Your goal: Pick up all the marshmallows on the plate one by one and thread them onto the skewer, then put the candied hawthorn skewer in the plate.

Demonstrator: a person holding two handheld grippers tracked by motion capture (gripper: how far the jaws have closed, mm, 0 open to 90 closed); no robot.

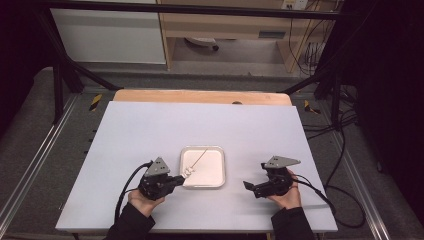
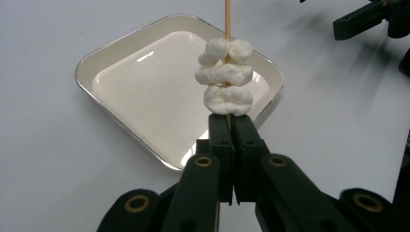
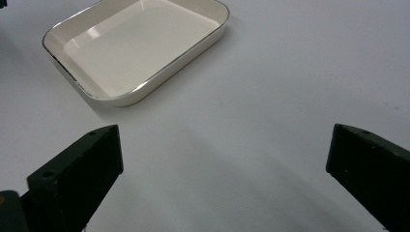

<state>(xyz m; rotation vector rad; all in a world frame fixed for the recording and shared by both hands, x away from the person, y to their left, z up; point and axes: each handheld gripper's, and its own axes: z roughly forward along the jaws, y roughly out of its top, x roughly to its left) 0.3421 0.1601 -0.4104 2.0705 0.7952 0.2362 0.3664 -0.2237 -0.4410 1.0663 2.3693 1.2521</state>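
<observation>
A thin wooden skewer carries three white marshmallows stacked along it. My left gripper is shut on the skewer just below the lowest marshmallow and holds it over the near left corner of a cream tray. From above, the left gripper sits at the tray's left front corner, with the marshmallows at its tips and the skewer slanting over the tray. My right gripper is to the right of the tray, open with nothing between its fingers above bare table. The tray lies ahead of it to the left.
The white table top ends at a wooden strip on the far side. Black frame posts stand at the back corners. Cables lie on the floor to the right. The right gripper's jaw tip shows beyond the tray.
</observation>
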